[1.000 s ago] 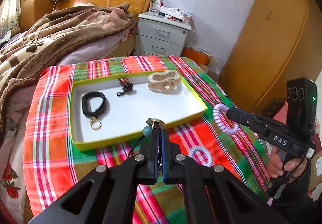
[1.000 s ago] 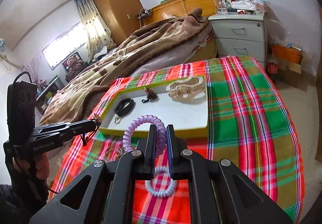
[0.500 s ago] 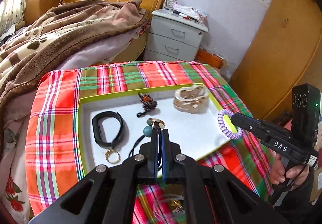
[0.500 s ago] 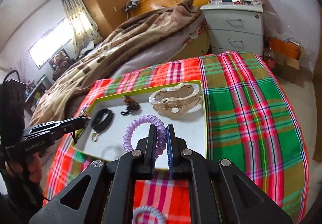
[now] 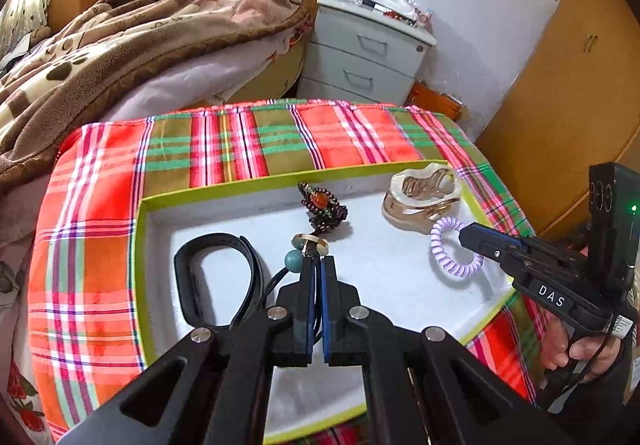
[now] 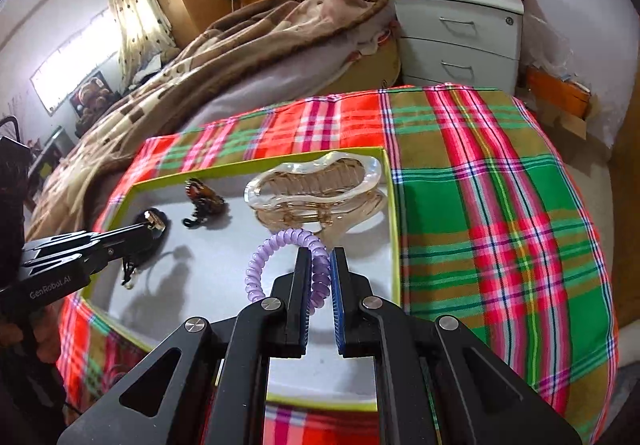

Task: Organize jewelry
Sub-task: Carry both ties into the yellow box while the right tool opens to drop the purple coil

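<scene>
Nearest the right camera, the right tongs (image 6: 319,257) pinched the purple coil hair tie (image 6: 280,249), holding it above the white floor of the green-rimmed tray (image 6: 394,229), just short of the clear hair claw (image 6: 316,185). The left tongs (image 5: 316,265) were pressed together on the black cord of a pendant (image 5: 308,245) with a teal bead and a gold ring, hanging over the tray's middle. Beyond it lay the black band (image 5: 216,277), and farther back the dark beaded charm (image 5: 324,209). The tray sat on the plaid-covered desk (image 6: 480,185), with the bed's brown blanket (image 6: 248,41) and the grey nightstand (image 6: 460,29) behind.

If released from this height, the springy coil would likely bounce toward the claw or over the rim. The pendant's loose cord might snag the band or the charm as it settled. The cord's lower length was hidden by the left tongs, and whether either item touched the tray could not be told.
</scene>
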The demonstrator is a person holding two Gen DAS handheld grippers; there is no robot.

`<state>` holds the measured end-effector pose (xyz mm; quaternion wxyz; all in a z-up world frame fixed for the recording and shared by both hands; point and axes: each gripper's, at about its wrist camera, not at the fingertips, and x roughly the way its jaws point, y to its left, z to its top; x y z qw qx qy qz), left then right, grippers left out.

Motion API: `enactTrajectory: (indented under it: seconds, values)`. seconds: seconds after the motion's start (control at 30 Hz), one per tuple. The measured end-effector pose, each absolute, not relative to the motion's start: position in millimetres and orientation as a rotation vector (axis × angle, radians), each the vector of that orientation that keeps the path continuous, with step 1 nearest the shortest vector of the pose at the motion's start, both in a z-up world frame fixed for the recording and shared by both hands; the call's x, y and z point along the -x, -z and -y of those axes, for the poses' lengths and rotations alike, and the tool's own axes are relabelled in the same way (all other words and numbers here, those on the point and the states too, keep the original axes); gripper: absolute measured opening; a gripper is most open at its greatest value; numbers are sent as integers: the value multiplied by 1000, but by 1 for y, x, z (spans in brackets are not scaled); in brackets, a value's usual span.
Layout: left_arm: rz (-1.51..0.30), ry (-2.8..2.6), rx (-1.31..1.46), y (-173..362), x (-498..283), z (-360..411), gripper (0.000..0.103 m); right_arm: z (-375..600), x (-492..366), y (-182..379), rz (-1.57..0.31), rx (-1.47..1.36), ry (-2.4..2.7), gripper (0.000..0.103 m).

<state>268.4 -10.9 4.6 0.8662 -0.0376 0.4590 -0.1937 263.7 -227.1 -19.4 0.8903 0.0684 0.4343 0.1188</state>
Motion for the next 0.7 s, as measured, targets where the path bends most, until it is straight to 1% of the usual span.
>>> enactTrajectory:
  seconds: [0.33,0.7]
  values:
    - [-1010,407,67,14,-277,24,3,222,-269,23,-903,-18,-183,10]
    - [-1029,405,74,21,-280,28,3,216,-271,23,-903,32,-157,10]
